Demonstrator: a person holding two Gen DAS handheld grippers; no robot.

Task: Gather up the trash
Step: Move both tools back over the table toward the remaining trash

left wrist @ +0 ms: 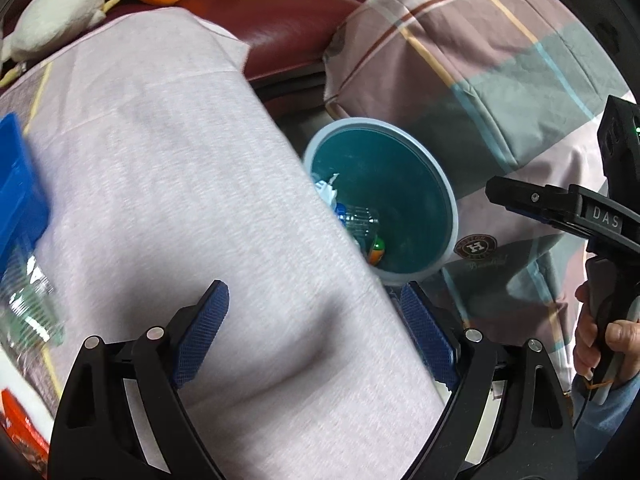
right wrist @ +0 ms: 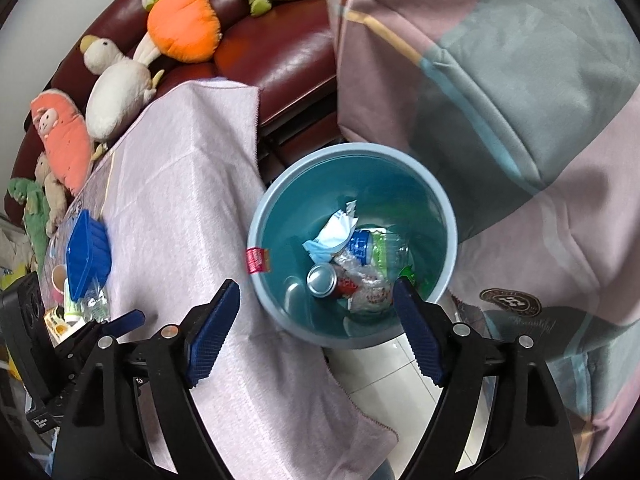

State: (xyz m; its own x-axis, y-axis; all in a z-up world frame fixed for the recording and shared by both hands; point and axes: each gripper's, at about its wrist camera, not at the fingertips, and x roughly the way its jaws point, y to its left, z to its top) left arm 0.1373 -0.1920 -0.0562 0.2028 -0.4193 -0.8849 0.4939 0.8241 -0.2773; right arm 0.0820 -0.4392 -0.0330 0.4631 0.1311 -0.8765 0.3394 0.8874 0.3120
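A light blue trash bin (right wrist: pixel 448 216) stands on the floor beside the cloth-covered table (right wrist: pixel 180 184). Inside lie a clear plastic bottle (right wrist: pixel 384 250), a silver can (right wrist: pixel 322 280) and crumpled white paper (right wrist: pixel 336 232). My right gripper (right wrist: pixel 316 324) is open and empty, above the bin's near rim. My left gripper (left wrist: pixel 316 328) is open and empty, over the table's pink cloth (left wrist: pixel 168 184), left of the bin (left wrist: pixel 450 200). The right gripper's body shows in the left wrist view (left wrist: pixel 560 204). A clear bottle (left wrist: pixel 28 304) lies at the table's left.
A blue plastic tray (right wrist: pixel 86 254) and small items sit at the table's far left. A dark red sofa (right wrist: pixel 280 52) with several plush toys (right wrist: pixel 184 24) runs behind. A plaid quilt (right wrist: pixel 520 120) hangs right of the bin. White tile floor (right wrist: pixel 384 380) lies below.
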